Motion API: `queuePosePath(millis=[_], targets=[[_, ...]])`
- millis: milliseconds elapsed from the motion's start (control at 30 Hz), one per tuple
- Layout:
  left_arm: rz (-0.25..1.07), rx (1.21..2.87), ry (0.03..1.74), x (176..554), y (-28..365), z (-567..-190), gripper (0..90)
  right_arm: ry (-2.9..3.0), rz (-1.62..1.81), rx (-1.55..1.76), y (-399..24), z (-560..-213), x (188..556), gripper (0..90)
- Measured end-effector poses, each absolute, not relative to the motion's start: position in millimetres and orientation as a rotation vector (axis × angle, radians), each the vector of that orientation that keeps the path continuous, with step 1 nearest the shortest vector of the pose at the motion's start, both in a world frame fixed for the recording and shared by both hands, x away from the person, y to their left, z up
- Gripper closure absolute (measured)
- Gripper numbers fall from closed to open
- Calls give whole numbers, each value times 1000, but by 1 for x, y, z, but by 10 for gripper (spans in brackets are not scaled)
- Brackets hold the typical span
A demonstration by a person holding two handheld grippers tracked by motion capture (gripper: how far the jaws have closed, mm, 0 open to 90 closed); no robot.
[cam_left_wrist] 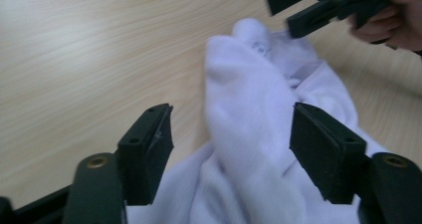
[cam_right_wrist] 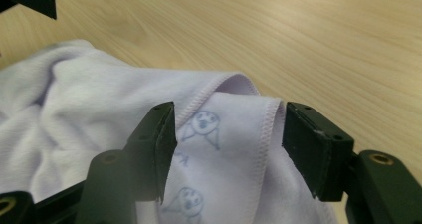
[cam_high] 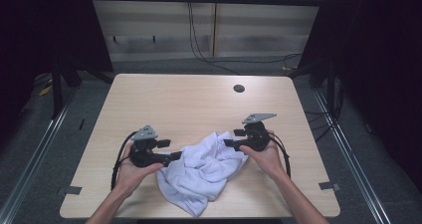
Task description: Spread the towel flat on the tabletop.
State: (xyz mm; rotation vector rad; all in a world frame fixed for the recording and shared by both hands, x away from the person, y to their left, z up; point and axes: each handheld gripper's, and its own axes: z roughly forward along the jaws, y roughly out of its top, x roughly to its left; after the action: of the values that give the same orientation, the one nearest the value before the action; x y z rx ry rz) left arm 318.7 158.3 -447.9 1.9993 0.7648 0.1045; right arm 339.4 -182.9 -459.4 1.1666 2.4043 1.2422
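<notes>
Crumpled near the front edge of the table (cam_high: 149, 94) lies a white cloth (cam_high: 201, 171). On its left side the left gripper (cam_high: 175, 156) has its jaws apart around a fold, not pressing. Farther back, the right gripper (cam_high: 230, 143) stands apart over a printed hem.

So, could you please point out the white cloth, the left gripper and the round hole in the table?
white cloth (cam_high: 199, 171), high view, on the middle of the crumpled heap.
left gripper (cam_high: 175, 156), high view, at its jaw tips by the cloth's edge.
round hole (cam_high: 239, 88), high view, on its dark centre.
</notes>
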Motion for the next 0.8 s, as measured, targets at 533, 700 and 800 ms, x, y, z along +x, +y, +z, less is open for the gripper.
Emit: queuePosePath(millis=[533,700,800], targets=[[6,2060,730,343,107,-482,811,2533,1100,1074,-156,-497,345,705],[7,1982,741,344,119,-468,836,2461,1179,1109,-165,-484,345,803],[-3,1900,753,346,129,-458,838,2408,1274,1119,-174,-466,346,796]])
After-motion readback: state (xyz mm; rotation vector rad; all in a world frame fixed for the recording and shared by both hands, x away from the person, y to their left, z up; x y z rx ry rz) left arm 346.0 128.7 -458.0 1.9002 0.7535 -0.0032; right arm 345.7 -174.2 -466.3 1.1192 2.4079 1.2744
